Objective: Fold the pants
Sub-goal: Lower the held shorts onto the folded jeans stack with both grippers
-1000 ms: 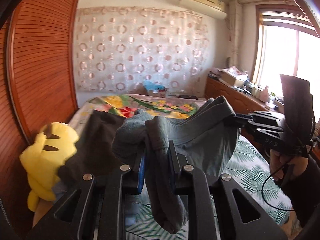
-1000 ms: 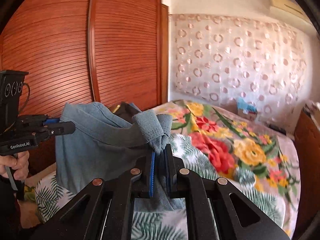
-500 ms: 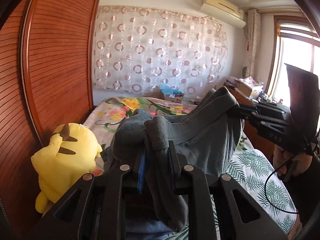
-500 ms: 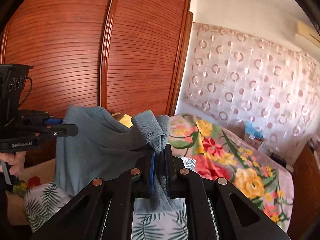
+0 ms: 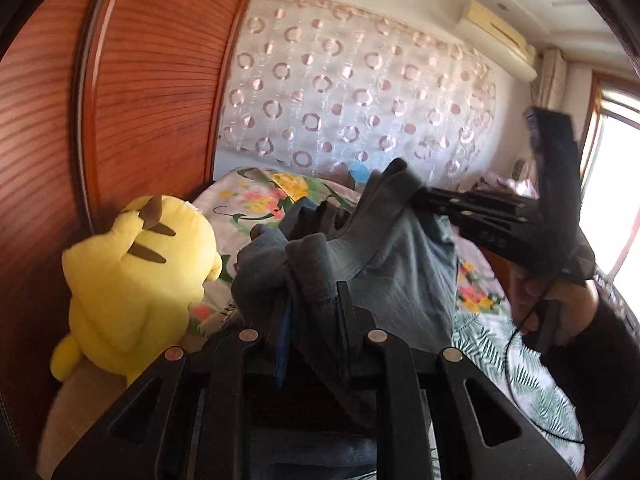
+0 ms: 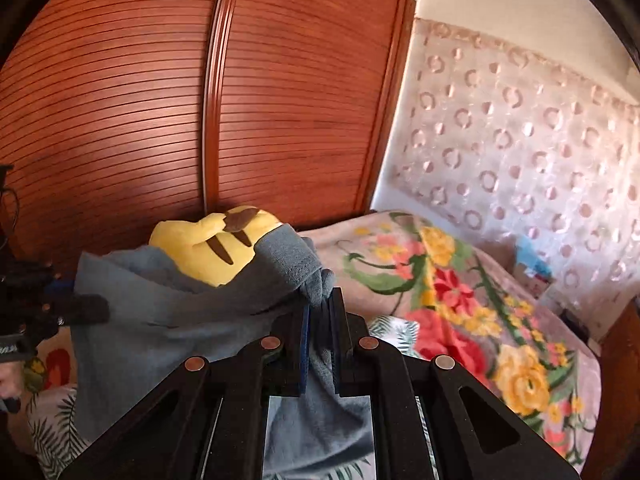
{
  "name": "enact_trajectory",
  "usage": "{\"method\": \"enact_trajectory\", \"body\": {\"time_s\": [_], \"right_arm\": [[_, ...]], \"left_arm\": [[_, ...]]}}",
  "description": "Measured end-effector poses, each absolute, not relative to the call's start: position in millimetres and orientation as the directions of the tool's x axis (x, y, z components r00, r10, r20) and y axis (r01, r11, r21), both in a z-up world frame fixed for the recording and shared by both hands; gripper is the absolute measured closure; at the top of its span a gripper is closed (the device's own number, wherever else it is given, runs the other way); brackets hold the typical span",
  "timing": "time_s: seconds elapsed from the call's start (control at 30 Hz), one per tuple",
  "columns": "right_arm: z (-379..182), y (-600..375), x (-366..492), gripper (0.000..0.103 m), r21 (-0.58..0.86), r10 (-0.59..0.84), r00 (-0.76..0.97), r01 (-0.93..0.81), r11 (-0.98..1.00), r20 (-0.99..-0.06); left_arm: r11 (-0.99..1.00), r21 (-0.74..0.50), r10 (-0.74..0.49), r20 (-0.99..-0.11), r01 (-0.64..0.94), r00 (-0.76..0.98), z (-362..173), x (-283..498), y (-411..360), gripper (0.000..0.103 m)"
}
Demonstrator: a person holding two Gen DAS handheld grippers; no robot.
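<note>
Grey-blue pants point(image 5: 396, 268) hang in the air between both grippers, stretched along the waistband above the bed. My left gripper point(image 5: 314, 308) is shut on one bunched end of the waistband. Its cloth spills down between the fingers. My right gripper point(image 6: 318, 308) is shut on the other end of the pants point(image 6: 168, 316). From the left wrist view the right gripper point(image 5: 424, 194) shows at the right, pinching the fabric, with a hand point(image 5: 560, 304) on its handle. The left gripper point(image 6: 86, 308) shows at the left edge of the right wrist view.
A yellow plush toy point(image 5: 136, 280) sits on the bed against the wooden wardrobe doors point(image 6: 160, 120). The bed carries a floral blanket point(image 6: 460, 300) and a leaf-print sheet point(image 5: 512, 360). A patterned curtain point(image 5: 360, 100) covers the far wall. A window point(image 5: 612, 200) is at the right.
Both grippers have swung left toward the wardrobe, carrying the pants with them. The plush toy now looms closer in both views. The grips on the waistband are unchanged.
</note>
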State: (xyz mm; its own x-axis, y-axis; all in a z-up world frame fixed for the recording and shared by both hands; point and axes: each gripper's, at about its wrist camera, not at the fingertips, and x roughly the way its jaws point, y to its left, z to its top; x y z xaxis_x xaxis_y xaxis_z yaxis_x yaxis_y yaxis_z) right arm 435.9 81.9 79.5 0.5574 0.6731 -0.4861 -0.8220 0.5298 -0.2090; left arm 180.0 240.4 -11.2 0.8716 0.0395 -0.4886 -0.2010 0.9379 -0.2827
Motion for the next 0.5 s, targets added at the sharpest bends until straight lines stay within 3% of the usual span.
{"method": "enact_trajectory", "body": {"time_s": [0.23, 0.5], "right_arm": [[100, 75, 436, 0.095, -0.213, 0.707, 0.535, -0.841, 0.497, -0.463], [148, 53, 426, 0.095, -0.222, 0.739, 0.562, -0.826, 0.517, -0.371]], "left_arm": [[0.940, -0.305, 0.000, -0.448, -0.152, 0.894, -3, 177, 241, 0.083], [0.949, -0.299, -0.020, -0.374, -0.100, 0.927, 53, 179, 242, 0.083]]}}
